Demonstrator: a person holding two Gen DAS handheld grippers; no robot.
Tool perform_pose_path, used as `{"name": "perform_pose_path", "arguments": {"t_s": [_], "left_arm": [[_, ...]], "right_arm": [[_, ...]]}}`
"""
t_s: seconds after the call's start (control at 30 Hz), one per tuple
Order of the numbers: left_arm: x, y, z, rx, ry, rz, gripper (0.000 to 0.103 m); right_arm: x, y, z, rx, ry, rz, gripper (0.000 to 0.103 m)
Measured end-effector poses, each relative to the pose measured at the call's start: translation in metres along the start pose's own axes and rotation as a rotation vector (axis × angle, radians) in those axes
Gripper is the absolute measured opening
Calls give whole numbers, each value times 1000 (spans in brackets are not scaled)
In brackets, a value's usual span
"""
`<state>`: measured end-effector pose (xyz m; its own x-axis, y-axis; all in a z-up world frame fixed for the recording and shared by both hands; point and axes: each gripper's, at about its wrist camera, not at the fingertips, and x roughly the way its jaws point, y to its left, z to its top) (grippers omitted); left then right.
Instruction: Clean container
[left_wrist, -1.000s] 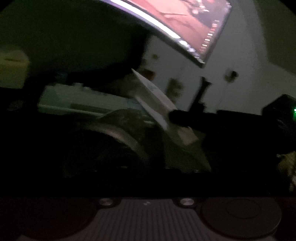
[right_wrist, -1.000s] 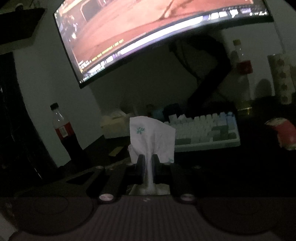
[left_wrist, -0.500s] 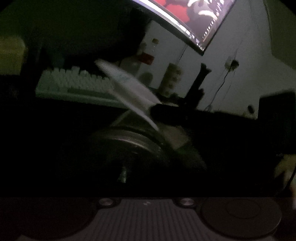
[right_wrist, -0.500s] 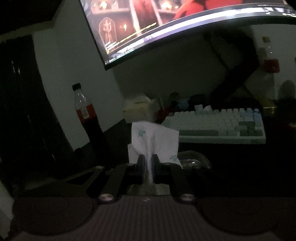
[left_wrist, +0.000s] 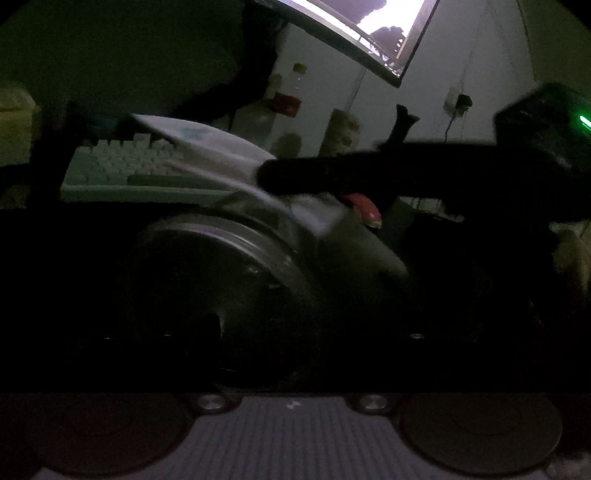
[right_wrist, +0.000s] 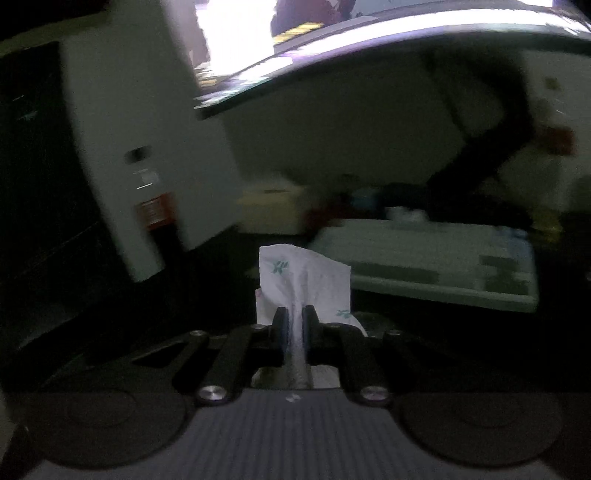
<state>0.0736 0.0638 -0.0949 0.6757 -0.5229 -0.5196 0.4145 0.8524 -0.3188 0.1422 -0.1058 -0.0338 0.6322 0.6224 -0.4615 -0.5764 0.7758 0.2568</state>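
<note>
In the dim left wrist view a round clear container lies close in front, its rim tilted toward me. My left gripper is nearly lost in the dark; its jaws are opening, wide apart, with the container between them and no pad seen pressing. The right gripper reaches in from the right above the rim, shut on a white tissue. From the right wrist, the same gripper pinches the tissue, which stands upright and bears small green prints.
A pale keyboard lies behind, under a lit curved monitor. A dark bottle with a red label stands at the left, and a yellowish box beside it. A red object lies right of the container.
The right gripper has carried the tissue leftward across the container's rim. The container now fills more of the left wrist view. The right wrist view has swung and is blurred.
</note>
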Motion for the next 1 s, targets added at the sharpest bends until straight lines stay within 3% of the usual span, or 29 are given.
{"name": "perform_pose_path", "arguments": {"t_s": [0.07,0.27,0.43,0.5,0.67,0.8,0.87,1.0], "left_arm": [[-1,2,0,-12,-9,3,88],[-5,11,1,-40,-20,14,88],[-6,12,1,-44,-27,32,89],[-4,13,2,-44,-27,37,89],[-6,16,3,-55,-25,23,89],[-8,16,3,-58,-24,27,89],[-9,17,3,-63,-22,22,89],[-10,20,4,-69,-20,21,89]], "right_arm": [[3,3,0,15,-10,-25,10],[-2,37,-12,-162,-10,76,10],[14,9,4,-87,9,-71,11],[15,9,4,-78,6,-90,11],[9,36,-10,-163,-25,39,11],[12,35,-5,-155,0,109,11],[16,27,2,-132,17,97,10],[24,21,14,-139,42,-21,10]]}}
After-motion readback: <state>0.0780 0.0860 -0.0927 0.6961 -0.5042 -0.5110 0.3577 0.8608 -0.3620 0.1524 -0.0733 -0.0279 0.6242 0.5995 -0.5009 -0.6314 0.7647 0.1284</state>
